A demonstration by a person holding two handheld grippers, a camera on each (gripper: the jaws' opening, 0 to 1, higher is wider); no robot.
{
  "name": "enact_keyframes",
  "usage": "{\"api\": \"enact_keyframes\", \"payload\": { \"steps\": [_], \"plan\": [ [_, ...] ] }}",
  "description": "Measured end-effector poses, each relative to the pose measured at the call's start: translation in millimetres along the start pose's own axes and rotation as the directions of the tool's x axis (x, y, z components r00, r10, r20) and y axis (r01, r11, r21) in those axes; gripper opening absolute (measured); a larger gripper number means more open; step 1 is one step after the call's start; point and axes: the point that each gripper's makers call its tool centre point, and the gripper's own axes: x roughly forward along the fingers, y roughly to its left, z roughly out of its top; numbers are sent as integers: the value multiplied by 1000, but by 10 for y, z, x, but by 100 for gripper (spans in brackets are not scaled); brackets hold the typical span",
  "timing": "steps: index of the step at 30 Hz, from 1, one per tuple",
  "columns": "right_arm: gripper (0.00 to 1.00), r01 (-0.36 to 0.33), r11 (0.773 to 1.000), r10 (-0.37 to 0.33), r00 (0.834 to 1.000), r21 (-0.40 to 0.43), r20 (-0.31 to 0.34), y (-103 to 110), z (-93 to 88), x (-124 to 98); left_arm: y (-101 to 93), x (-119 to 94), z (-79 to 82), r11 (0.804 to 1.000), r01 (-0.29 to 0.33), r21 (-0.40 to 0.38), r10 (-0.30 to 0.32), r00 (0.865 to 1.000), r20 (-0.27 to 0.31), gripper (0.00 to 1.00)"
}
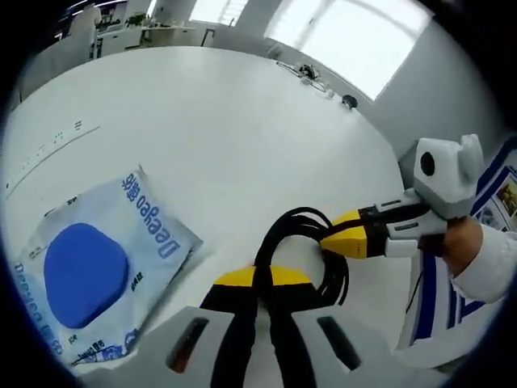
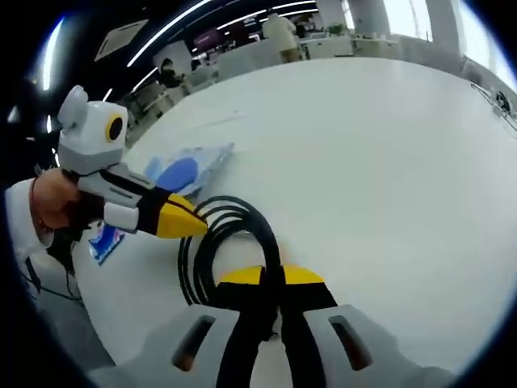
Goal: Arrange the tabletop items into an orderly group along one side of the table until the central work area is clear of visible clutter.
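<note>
In the left gripper view, a blue-and-white packet is seen lying flat on the white table at far left, and just right of it the black coiled cable is pinched between the closed yellow-tipped jaws of the left gripper. Further right, the same coil is gripped by the right gripper, clamped narrow and held in a hand.

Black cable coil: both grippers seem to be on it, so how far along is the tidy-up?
Done: little that is visible. In hand: the left gripper and right gripper are both shut on the black cable coil. Left: setting it beside the blue wipes packet near the white table edge.
</note>
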Motion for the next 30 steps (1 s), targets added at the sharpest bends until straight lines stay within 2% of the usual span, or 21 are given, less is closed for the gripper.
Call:
{"api": "enact_keyframes", "payload": {
  "steps": [12, 18, 21, 26, 30],
  "plan": [
    [8, 6, 1000, -6, 1000, -3, 6, -5, -14, 24, 31, 35, -21, 1000, -10, 13, 10, 1000, 10, 3],
    [12, 13, 1000, -13, 1000, -7, 11, -15, -14, 17, 51, 24, -5, 1000, -20, 16, 20, 1000, 19, 13],
    [15, 17, 1000, -17, 1000, -11, 13, -19, -20, 11, 38, 2, -6, 1000, -12, 9, 12, 1000, 23, 13],
    [20, 23, 1000, -23, 1000, -14, 13, -23, -26, 7, 14, -25, 14, 1000, -1, 16, 1, 1000, 31, 23],
    [22, 24, 1000, -24, 1000, -14, 17, -11, -15, -8, -4, -46, 21, 1000, 3, 21, -4, 999, 35, 25]
  ]
}}
